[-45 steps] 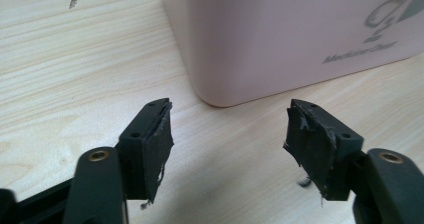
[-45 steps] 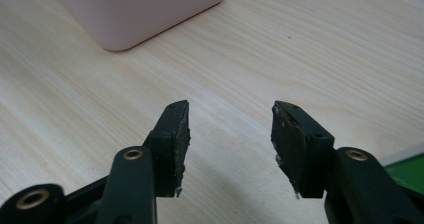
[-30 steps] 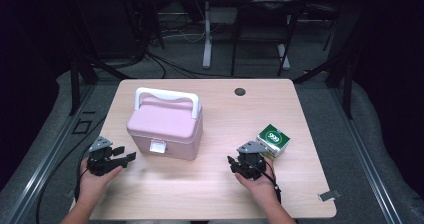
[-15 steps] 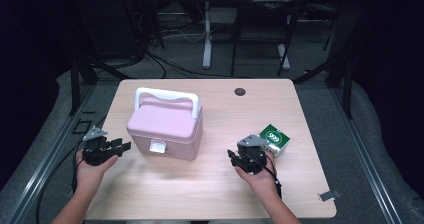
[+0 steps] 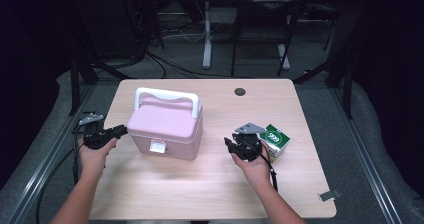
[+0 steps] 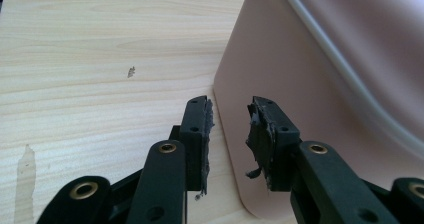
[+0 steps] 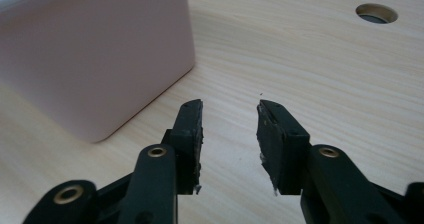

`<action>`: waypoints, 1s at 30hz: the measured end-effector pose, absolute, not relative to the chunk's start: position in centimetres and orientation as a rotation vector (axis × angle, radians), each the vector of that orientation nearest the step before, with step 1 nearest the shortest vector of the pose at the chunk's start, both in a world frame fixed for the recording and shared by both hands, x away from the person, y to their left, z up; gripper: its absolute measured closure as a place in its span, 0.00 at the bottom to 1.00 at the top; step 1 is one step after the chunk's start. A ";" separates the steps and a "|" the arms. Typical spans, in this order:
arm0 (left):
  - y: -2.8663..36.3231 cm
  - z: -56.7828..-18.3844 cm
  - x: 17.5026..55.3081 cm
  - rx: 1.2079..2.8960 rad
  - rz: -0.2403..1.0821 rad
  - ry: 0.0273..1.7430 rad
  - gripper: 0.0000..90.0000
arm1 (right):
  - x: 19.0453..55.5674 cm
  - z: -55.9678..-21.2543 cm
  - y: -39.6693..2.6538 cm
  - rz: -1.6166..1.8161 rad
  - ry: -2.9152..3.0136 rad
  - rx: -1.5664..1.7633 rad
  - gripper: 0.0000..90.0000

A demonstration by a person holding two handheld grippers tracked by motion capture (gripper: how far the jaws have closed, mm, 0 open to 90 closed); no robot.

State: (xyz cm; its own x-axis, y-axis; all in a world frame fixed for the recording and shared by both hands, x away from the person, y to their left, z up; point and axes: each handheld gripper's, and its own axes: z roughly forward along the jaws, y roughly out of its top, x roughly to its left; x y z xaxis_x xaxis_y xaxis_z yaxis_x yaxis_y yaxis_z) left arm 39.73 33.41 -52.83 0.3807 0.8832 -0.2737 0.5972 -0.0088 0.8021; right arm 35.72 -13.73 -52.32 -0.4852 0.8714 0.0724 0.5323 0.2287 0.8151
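On table (image 5: 210,194), beside pink box (image 5: 167,129).
Left gripper (image 5: 119,131) just closing, right gripper (image 5: 231,145) closing too; both part open, nothing between pads.

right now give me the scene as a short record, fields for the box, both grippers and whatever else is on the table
pink box: left-centre of table, lid down, white handle up
left gripper: at box's left side, jaws just been closing, nothing between them
right gripper: right of box, jaws apart, nothing held
green carton: beside right gripper
table hole: far edge
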 end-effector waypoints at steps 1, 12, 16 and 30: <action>33.4 -53.0 39.8 1.728 0.402 1.309 0.77 | 35.9 -52.4 -13.7 1.146 2.099 1.296 0.69; 31.8 -53.3 39.8 1.777 0.421 1.210 0.88 | 37.7 -53.8 -11.6 1.218 2.086 1.321 0.86; 31.5 -53.2 39.6 1.785 0.422 1.198 0.94 | 38.0 -53.9 -10.6 1.203 2.086 1.283 0.86; 27.7 -53.0 37.9 1.721 0.466 1.184 0.92 | 39.0 -54.1 -10.0 1.227 1.947 1.305 0.86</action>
